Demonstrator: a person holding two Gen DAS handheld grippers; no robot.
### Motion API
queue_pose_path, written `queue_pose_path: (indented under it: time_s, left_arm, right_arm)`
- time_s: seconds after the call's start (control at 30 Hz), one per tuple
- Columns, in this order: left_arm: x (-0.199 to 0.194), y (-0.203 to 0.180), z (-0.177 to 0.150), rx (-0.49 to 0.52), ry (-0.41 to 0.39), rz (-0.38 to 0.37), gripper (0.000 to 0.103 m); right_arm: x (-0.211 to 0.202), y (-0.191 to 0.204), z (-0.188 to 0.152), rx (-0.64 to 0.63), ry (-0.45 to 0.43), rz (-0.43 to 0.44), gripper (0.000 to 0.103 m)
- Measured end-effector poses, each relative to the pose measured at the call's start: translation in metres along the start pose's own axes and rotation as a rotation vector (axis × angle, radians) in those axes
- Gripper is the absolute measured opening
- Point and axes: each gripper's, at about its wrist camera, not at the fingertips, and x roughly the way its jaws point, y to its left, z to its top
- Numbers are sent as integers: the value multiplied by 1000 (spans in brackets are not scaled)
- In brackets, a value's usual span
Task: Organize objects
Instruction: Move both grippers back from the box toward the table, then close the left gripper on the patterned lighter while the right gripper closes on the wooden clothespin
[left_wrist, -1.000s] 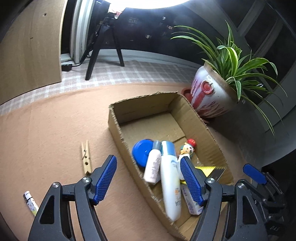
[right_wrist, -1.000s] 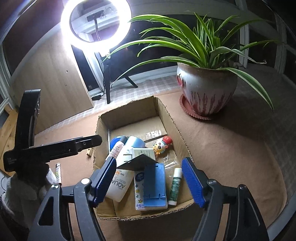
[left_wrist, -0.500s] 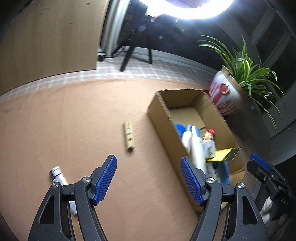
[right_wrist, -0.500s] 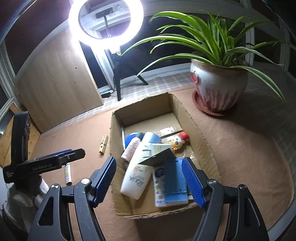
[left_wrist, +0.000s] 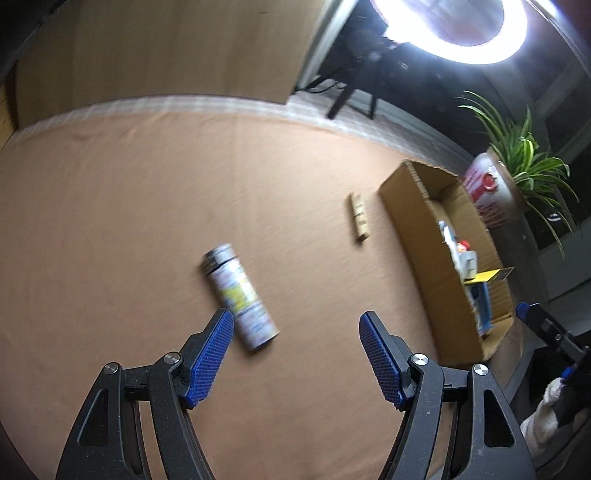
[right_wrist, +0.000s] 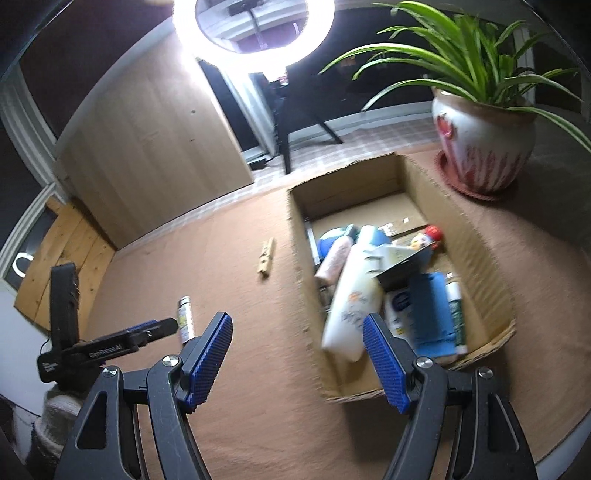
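- Left gripper (left_wrist: 296, 353), jaws spread and empty, hangs just short of the tube (left_wrist: 239, 295) lying on the cloth (left_wrist: 110, 206); the tube sits off-centre by the left finger, so closing now may roll it away.
- Right gripper (right_wrist: 297, 356) is spread and empty too.
- Clothespin (left_wrist: 359, 217) lies beside the box (left_wrist: 413, 221); a careless sweep could knock it.
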Motion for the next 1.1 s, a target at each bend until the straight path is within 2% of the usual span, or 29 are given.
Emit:
queue_pose_path:
  time_s: [0.27,0.63,0.77,0.9,1.1]
  left_arm:
    - [8,28,-3,-40,20,34,71]
    - [36,17,16,-27,52,54,59]
    - [42,17,18,-21,61,65,48]
    - [47,20,15,-8,71,84,33]
    - [45,30,14,-7,65,72,26]
  right_arm:
    - [20,30,-1,-22,42,36,70]
    - [67,64,28,-39,101,35,68]
    - [87,67,41,-22,133,14,55]
    - [108,65,52,-2,175,5,50]
    - [143,67,66,-9,228,-54,45]
